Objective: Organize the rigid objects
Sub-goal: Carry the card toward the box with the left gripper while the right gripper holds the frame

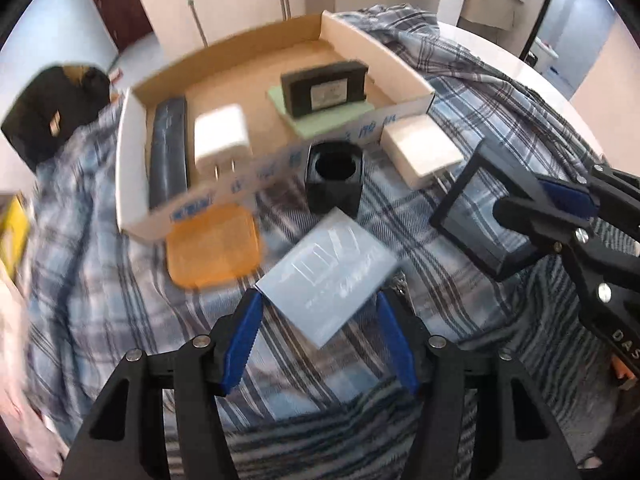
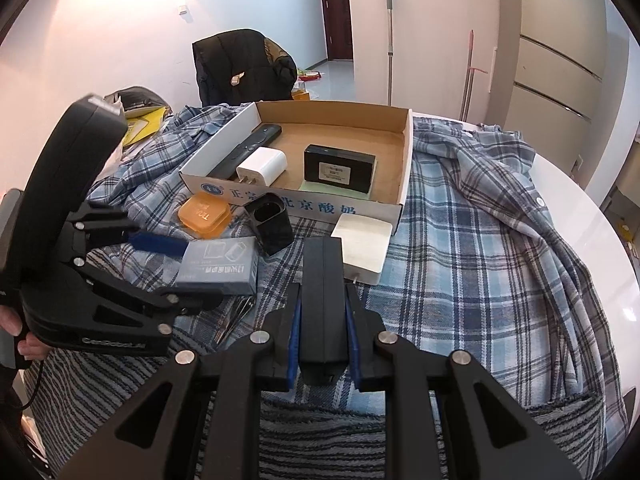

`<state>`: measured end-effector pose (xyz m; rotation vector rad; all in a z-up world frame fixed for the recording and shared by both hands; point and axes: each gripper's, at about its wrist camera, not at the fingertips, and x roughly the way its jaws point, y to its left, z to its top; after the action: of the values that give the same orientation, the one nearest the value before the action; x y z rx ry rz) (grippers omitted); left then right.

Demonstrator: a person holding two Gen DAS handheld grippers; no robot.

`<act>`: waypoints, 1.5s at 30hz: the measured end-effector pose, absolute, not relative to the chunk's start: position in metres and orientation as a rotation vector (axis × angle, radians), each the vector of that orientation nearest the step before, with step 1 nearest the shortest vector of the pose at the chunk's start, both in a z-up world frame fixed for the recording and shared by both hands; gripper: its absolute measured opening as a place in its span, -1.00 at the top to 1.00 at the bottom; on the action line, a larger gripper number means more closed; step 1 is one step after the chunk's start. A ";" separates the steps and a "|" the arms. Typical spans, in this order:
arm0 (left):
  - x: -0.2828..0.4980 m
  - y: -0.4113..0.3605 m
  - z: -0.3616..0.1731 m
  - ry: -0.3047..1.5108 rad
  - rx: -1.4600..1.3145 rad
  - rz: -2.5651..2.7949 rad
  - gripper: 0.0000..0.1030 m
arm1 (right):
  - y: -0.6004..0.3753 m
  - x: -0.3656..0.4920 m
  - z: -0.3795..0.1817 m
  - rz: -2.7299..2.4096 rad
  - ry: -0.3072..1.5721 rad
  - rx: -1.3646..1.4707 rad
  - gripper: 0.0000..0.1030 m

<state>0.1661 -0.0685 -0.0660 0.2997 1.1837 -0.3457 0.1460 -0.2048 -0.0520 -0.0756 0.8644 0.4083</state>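
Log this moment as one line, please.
left gripper: on grey-blue box, grip unclear | right gripper: shut on black frame | cardboard tray: remote, white charger, black box inside

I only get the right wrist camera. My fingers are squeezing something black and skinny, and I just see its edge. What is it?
Observer: The left wrist view shows it flat-on. It is a black frame with a see-through middle, and the plaid cloth shows through.
Operator: What's the green bit by the black box in the carton?
Observer: A pale green pad lying under the black box, sticking out at its front and one side.
Operator: Does the white charger outside have prongs?
Observer: Yes, metal prongs on the white charger, pointing away from the carton.
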 end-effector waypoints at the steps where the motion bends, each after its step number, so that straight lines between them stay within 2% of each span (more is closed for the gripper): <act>1: 0.168 -0.071 -0.064 1.177 0.313 -0.356 -0.22 | -0.206 0.147 -0.052 0.409 0.866 -0.074 0.65; 3: 0.170 -0.075 -0.061 1.164 0.350 -0.395 -0.31 | -0.207 0.148 -0.052 0.411 0.872 -0.074 0.65; 11: 0.157 -0.088 -0.066 1.107 0.513 -0.404 -0.31 | -0.204 0.150 -0.059 0.414 0.909 -0.101 0.65; 20: 0.167 -0.085 -0.079 1.231 0.264 -0.273 -0.32 | -0.200 0.154 -0.071 0.421 0.970 -0.115 0.65; 26: 0.191 -0.067 -0.075 1.293 -0.008 -0.184 -0.32 | -0.202 0.155 -0.072 0.416 0.975 -0.102 0.65; 39: 0.206 -0.090 -0.097 1.321 -0.048 -0.045 -0.33 | -0.201 0.154 -0.071 0.413 0.969 -0.110 0.65; 45: 0.189 -0.064 -0.079 1.252 -0.089 -0.053 -0.30 | -0.198 0.154 -0.078 0.438 1.018 -0.152 0.65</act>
<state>0.1889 -0.0643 -0.0792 -0.0888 1.2518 -0.0534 0.1538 -0.1975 -0.0781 -0.1519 1.0176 0.4378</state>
